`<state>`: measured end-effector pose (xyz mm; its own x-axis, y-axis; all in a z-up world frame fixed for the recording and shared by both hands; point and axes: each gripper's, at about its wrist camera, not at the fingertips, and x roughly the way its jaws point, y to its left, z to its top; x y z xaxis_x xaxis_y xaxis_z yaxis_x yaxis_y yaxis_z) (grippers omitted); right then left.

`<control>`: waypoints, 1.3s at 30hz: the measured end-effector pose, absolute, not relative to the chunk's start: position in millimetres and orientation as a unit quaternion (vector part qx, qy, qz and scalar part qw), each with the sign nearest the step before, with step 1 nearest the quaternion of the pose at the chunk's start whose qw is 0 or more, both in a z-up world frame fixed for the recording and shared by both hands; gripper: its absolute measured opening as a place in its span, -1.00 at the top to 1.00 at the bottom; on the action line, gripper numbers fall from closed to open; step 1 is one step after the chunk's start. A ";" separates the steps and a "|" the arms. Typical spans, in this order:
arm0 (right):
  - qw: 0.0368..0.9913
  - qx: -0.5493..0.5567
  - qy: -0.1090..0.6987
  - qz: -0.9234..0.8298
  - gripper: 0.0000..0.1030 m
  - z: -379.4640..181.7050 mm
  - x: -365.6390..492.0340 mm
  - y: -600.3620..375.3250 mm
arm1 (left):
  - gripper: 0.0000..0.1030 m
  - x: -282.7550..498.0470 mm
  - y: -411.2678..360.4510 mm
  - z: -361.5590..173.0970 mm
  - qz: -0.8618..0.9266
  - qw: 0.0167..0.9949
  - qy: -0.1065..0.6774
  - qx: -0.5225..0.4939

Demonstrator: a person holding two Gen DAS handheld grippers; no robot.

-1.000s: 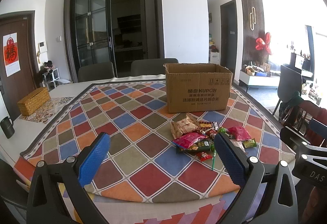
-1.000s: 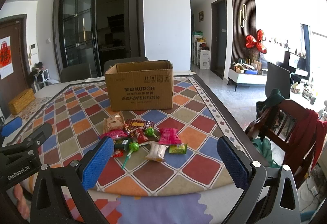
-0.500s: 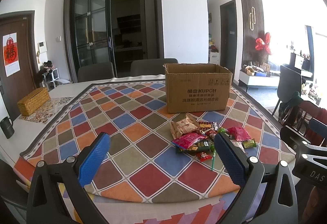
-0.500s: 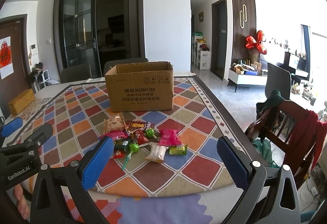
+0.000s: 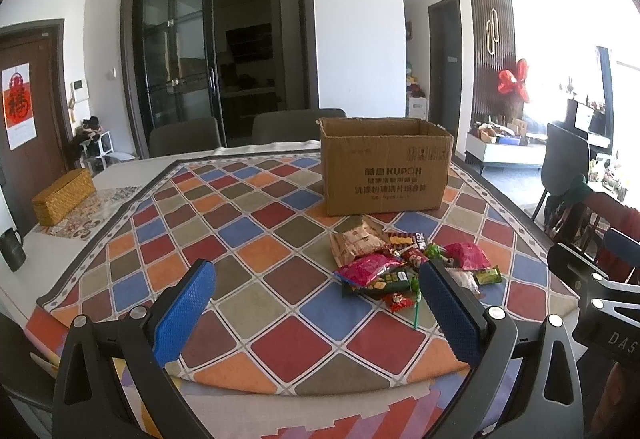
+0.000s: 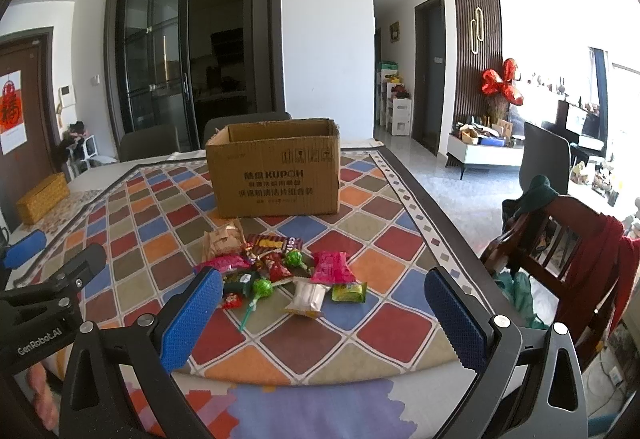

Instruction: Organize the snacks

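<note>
The left gripper (image 5: 316, 309) hangs wide open over the near edge of the table, nothing between its blue pads (image 5: 182, 313); the right gripper (image 6: 324, 317) is spread just as wide (also empty); ahead lies a heap of snacks (image 6: 280, 271) on the checked cloth (image 5: 240, 239), possibly with two green lollipops among them; behind the heap stands an open cardboard box (image 6: 276, 171).

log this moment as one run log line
left tool open | right tool open | snacks piled before box | none packed yet
</note>
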<state>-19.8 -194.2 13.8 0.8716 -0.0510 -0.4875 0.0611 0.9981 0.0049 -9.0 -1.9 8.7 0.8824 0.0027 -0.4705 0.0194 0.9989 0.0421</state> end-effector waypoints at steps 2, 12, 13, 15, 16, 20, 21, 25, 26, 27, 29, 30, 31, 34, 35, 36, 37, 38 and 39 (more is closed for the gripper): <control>0.966 0.011 0.256 -0.028 -0.99 12.3 -19.2 -194.6 | -1.00 -6.2 -3.0 5.7 -0.008 0.969 0.247 0.023; 0.957 0.014 0.290 -0.023 -0.95 -12.2 11.5 -191.3 | -0.83 15.8 -10.6 -18.8 -0.042 0.958 0.283 0.027; 0.956 0.013 0.293 -0.021 -0.92 -14.2 13.4 -191.7 | -0.78 18.2 -12.3 -20.9 -0.045 0.957 0.286 0.028; 0.954 0.013 0.300 -0.019 -0.87 -19.5 18.2 -192.1 | -0.69 25.8 -16.0 -26.6 -0.055 0.953 0.297 0.030; 0.951 0.014 0.308 -0.017 -0.84 -23.8 24.4 -192.9 | -0.64 28.5 -17.3 -28.5 -0.059 0.951 0.300 0.031; 0.947 0.017 0.320 -0.012 -0.70 -32.8 30.9 -193.5 | -0.48 41.6 -23.7 -38.1 -0.083 0.944 0.317 0.030; 0.945 0.019 0.325 -0.009 -0.64 -36.4 34.3 -193.3 | -0.45 44.6 -25.9 -40.5 -0.089 0.942 0.321 0.029; 0.940 0.025 0.341 -0.003 -0.51 -45.1 47.3 -195.8 | -0.30 58.9 -32.1 -52.3 -0.105 0.933 0.344 0.029; 0.938 0.027 0.345 -0.002 -0.49 -47.7 51.9 -197.1 | -0.28 62.6 -33.8 -55.4 -0.109 0.930 0.350 0.027; 0.936 0.030 0.351 0.000 -0.45 -51.2 57.7 -198.6 | -0.23 64.5 -35.1 -57.1 -0.112 0.928 0.354 0.025; 0.934 0.033 0.356 0.001 -0.41 -52.4 58.6 -200.0 | -0.16 70.9 -37.5 -61.1 -0.116 0.924 0.363 0.021; 0.931 0.038 0.363 0.003 -0.38 -57.1 64.9 -201.0 | -0.14 74.4 -39.0 -63.4 -0.120 0.922 0.367 0.018; 0.930 0.039 0.365 0.004 -0.35 -58.2 65.9 -200.7 | -0.10 78.5 -40.5 -66.1 -0.124 0.920 0.372 0.014; 0.925 0.045 0.378 0.013 -0.28 -68.2 78.3 -198.2 | 0.05 87.7 -44.3 -73.8 -0.132 0.912 0.387 0.008; 0.924 0.046 0.380 0.013 -0.26 -68.6 78.9 -197.9 | 0.09 90.6 -45.0 -76.8 -0.134 0.909 0.394 0.005; 0.922 0.048 0.384 0.016 -0.24 -70.8 82.0 -197.4 | 0.11 93.9 -45.5 -79.2 -0.136 0.907 0.399 0.003; 0.920 0.051 0.389 0.020 -0.22 -74.1 86.0 -196.6 | 0.13 96.3 -45.6 -82.0 -0.138 0.904 0.404 -0.001; 0.918 0.053 0.392 0.021 -0.21 -76.2 88.5 -196.5 | 0.15 98.0 -46.3 -84.8 -0.140 0.902 0.409 -0.004; 0.917 0.054 0.394 0.022 -0.19 -77.5 89.9 -196.2 | 0.15 99.6 -46.8 -86.3 -0.140 0.900 0.412 -0.006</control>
<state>89.9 -196.2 -77.5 0.6888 0.0830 -0.7202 0.0018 0.9932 0.1162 99.6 -46.8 -86.3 0.6206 -0.2577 -0.7406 0.2482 0.9605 -0.1263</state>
